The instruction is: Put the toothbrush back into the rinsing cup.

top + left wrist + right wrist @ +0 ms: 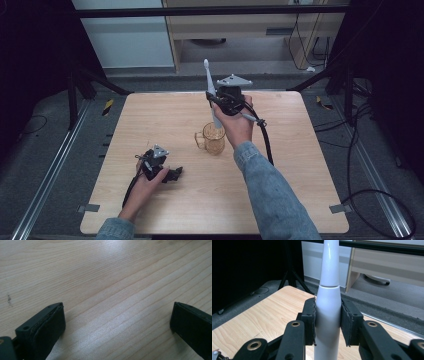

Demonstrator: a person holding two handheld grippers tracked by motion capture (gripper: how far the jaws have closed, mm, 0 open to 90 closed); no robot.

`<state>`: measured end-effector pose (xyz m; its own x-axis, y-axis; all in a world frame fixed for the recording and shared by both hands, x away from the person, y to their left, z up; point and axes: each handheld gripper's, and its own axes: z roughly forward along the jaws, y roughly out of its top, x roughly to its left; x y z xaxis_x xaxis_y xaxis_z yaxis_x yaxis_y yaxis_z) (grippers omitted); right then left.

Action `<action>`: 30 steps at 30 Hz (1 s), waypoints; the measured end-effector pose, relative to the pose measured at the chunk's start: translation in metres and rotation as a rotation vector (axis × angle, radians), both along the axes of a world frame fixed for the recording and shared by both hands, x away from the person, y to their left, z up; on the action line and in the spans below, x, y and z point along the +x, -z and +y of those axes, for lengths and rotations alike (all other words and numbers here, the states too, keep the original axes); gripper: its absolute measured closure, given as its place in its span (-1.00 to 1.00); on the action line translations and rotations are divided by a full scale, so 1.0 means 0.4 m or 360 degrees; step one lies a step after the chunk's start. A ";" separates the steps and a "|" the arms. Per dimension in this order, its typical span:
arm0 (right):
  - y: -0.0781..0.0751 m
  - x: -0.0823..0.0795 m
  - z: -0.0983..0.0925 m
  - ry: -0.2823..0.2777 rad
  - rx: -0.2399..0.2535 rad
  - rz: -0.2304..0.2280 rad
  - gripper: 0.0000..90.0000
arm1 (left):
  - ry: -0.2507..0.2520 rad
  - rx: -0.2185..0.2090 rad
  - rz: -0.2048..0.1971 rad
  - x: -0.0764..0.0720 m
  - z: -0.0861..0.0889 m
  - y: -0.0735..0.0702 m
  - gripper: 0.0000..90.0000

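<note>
The scene is viewed from above the near edge, looking forward and down across the whole wooden table (280, 200) to the floor and furniture beyond. The left gripper view is taken very close to the tabletop, angled down onto bare wood grain between its own two black jaws. The right gripper view is raised higher and aimed across the table's far left corner toward the floor beyond. The tabletop is shared by all three views.

Left hand-held gripper (172, 174) low, jaws spread wide; right hand-held gripper (216, 98) raised, jaws clamped.
</note>
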<state>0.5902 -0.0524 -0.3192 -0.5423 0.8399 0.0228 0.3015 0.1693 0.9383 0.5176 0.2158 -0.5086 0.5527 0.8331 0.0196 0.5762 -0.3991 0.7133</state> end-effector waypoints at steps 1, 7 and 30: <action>0.003 0.000 0.001 -0.0003 0.0000 0.0001 0.50 | 0.0000 0.0000 0.0000 0.000 0.000 0.000 -1.00; 0.032 0.006 0.004 -0.0001 0.0006 0.0033 0.49 | -0.0003 -0.0002 0.0001 0.000 0.000 0.000 -1.00; 0.110 0.013 0.020 -0.0022 -0.0002 0.0068 0.49 | 0.0006 0.0005 0.0002 0.000 0.001 0.000 -1.00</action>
